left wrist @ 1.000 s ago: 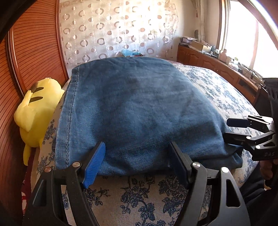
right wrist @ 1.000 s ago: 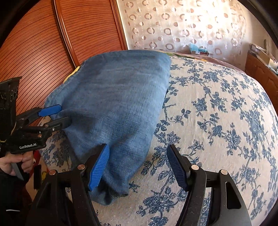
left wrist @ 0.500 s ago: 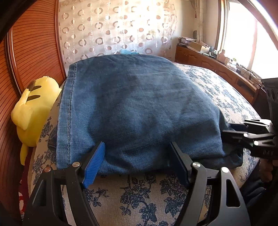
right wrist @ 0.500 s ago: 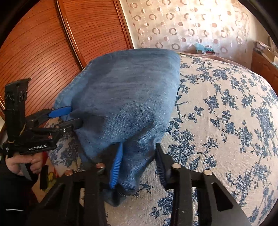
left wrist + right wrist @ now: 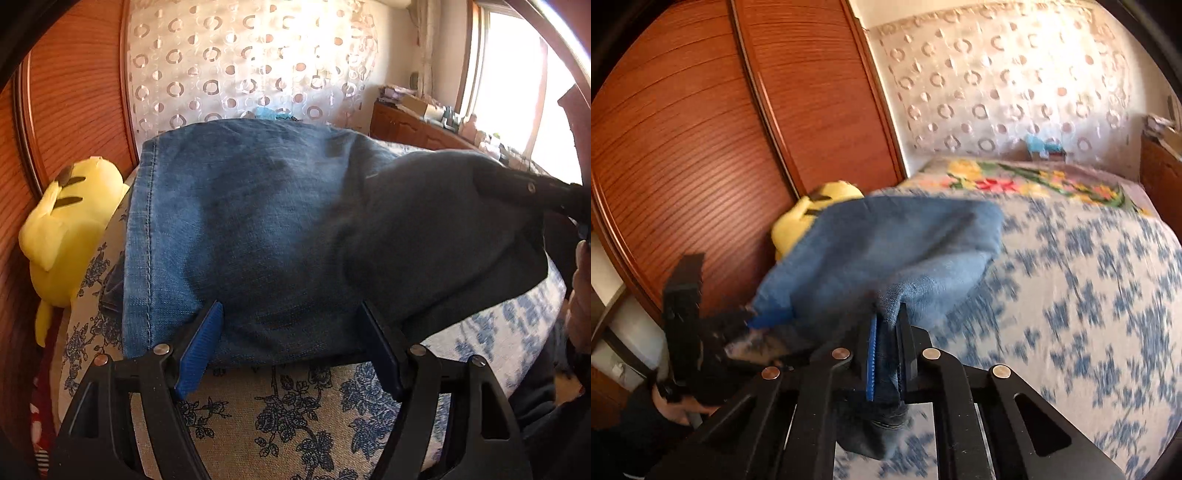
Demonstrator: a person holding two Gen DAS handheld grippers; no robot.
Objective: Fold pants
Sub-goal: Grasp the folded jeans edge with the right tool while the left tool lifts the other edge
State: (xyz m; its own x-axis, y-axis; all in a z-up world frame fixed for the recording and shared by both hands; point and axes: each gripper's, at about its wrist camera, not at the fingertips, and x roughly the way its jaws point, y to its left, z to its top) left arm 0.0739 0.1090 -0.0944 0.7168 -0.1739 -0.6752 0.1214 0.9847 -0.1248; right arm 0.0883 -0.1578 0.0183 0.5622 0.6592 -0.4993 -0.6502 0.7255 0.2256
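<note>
Clamping onto the near right corner of the pants (image 5: 886,258), the right claw (image 5: 886,354) has just closed and lifted that corner off the bed (image 5: 1089,295). The left claw (image 5: 291,347) stays apart, straddling the pants' near edge beside the yellow plush toy (image 5: 66,229); folding has begun.

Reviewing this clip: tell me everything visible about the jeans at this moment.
The jeans are blue denim, folded into a thick stack on the floral bedspread, with a stitched seam down their left edge near the yellow plush toy. The right tool has just closed on one near corner and holds it raised, the cloth draping off the bed. The left tool stands open at the near edge, not gripping.
</note>
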